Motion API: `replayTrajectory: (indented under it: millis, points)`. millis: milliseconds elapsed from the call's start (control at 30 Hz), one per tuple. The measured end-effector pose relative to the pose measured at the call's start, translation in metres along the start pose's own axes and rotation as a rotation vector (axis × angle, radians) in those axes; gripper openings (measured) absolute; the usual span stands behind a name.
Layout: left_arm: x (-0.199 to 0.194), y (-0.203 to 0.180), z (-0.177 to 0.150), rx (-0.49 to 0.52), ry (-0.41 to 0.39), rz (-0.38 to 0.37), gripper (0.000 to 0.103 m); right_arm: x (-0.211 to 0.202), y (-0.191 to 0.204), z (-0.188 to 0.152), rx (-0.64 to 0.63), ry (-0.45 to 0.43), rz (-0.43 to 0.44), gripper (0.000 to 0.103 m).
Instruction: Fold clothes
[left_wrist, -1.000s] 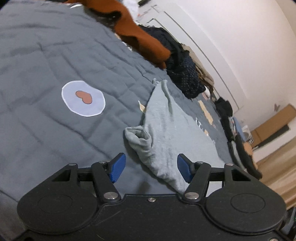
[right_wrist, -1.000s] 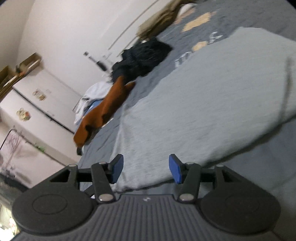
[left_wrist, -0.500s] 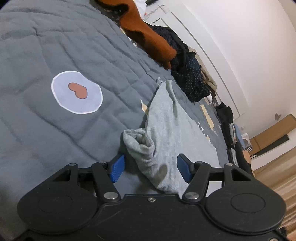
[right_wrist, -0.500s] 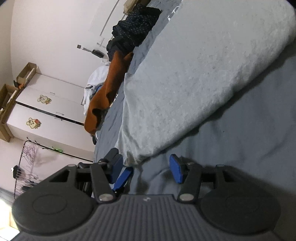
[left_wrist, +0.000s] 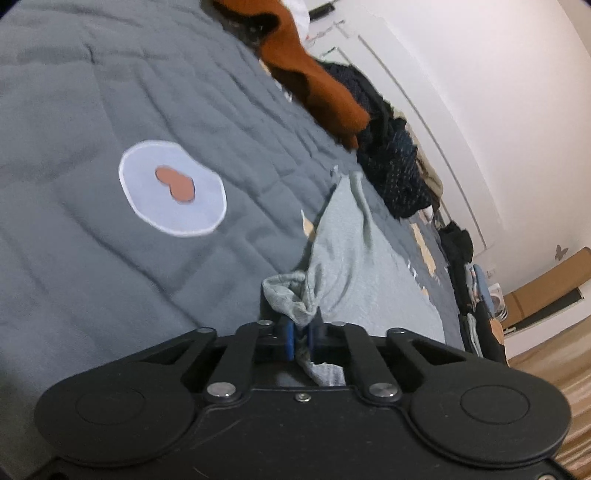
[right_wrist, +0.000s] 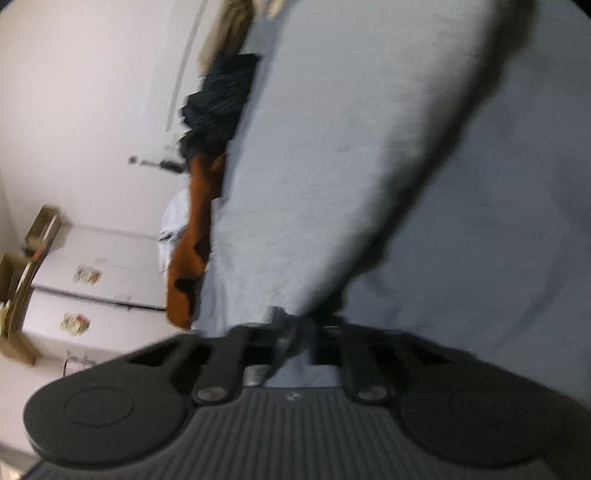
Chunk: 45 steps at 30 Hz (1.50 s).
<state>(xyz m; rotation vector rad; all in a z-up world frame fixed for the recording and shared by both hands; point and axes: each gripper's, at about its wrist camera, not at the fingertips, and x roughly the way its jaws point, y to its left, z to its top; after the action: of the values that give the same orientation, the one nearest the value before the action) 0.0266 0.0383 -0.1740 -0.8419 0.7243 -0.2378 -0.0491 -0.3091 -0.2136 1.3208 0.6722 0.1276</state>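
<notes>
A light grey garment (left_wrist: 354, 258) lies on a dark grey quilt (left_wrist: 92, 110). My left gripper (left_wrist: 301, 338) is shut on a bunched corner of the garment near its close end. In the right wrist view the same garment (right_wrist: 332, 166) stretches away from the camera, blurred by motion. My right gripper (right_wrist: 295, 339) is shut on the garment's near edge, and the cloth bunches between its jaws.
The quilt has a pale round patch with a heart (left_wrist: 171, 194). An orange-brown garment (left_wrist: 314, 77) and a dark pile of clothes (left_wrist: 399, 166) lie at the far side by the white wall. A white cupboard (right_wrist: 92, 288) stands beyond the bed.
Both grippers were open half a second ago and have closed on the grey garment. The right wrist view has tilted and blurred.
</notes>
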Motion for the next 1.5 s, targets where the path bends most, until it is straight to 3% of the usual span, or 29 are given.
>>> replayTrajectory:
  millis: [200,333,467,533,567,667,733,767,800,833,967,1067,1233,1267,1333,1367,1400,1500]
  points:
    - [-0.016,0.009,0.011,-0.052,-0.038,0.005,0.005,-0.005,-0.003,-0.001,0.007,-0.037,-0.001,0.001]
    - [-0.021,0.016,0.011,-0.122,0.01,0.013,0.008,-0.007,-0.006,-0.001,-0.007,-0.035,-0.018,0.001]
    - [-0.033,0.011,0.008,-0.109,0.005,0.008,0.009,-0.004,-0.004,0.001,-0.007,-0.02,-0.02,0.002]
    - [-0.031,0.003,0.005,-0.075,0.017,-0.005,0.024,-0.003,-0.003,0.001,-0.012,-0.02,-0.021,0.002]
    - [-0.028,0.0,0.003,-0.059,0.022,-0.009,0.044,-0.003,-0.003,0.0,-0.017,-0.023,-0.021,0.002]
    - [-0.016,-0.005,0.002,-0.041,0.029,-0.002,0.048,-0.005,-0.003,-0.002,-0.028,-0.026,-0.021,0.002]
    - [-0.007,-0.005,0.002,-0.029,0.029,0.007,0.047,-0.005,-0.003,-0.002,-0.031,-0.027,-0.02,0.002]
    - [-0.003,-0.004,0.003,-0.02,0.024,0.013,0.039,-0.004,-0.003,-0.002,-0.031,-0.027,-0.02,0.002]
    - [-0.003,-0.003,0.003,-0.017,0.009,0.022,0.016,-0.004,-0.003,-0.002,-0.031,-0.027,-0.02,0.002]
    - [-0.006,-0.001,0.005,-0.031,-0.008,0.031,0.01,-0.003,-0.003,-0.002,-0.032,-0.028,-0.019,0.002]
    - [-0.02,0.006,0.013,-0.048,-0.094,0.093,0.002,-0.001,-0.003,-0.001,-0.038,-0.032,-0.021,0.002]
    - [-0.029,0.012,0.023,-0.085,-0.129,0.132,0.002,-0.003,-0.002,0.0,-0.046,-0.027,-0.027,0.003]
    - [-0.037,-0.016,0.03,0.024,-0.125,0.112,0.003,-0.017,0.012,0.004,-0.117,-0.036,-0.094,0.011]
    - [-0.038,-0.025,0.028,0.06,-0.118,0.096,0.006,-0.022,0.017,0.005,-0.148,-0.046,-0.116,0.018]
    - [-0.038,-0.044,0.021,0.139,-0.106,0.06,0.024,-0.031,0.026,0.007,-0.22,-0.068,-0.158,0.028]
    - [-0.038,-0.053,0.015,0.181,-0.1,0.042,0.043,-0.037,0.031,0.008,-0.256,-0.081,-0.181,0.034]
    - [-0.037,-0.062,0.009,0.222,-0.096,0.024,0.051,-0.042,0.036,0.009,-0.292,-0.095,-0.205,0.041]
    - [-0.033,-0.09,-0.013,0.358,-0.069,-0.017,0.051,-0.06,0.049,0.013,-0.398,-0.133,-0.264,0.045]
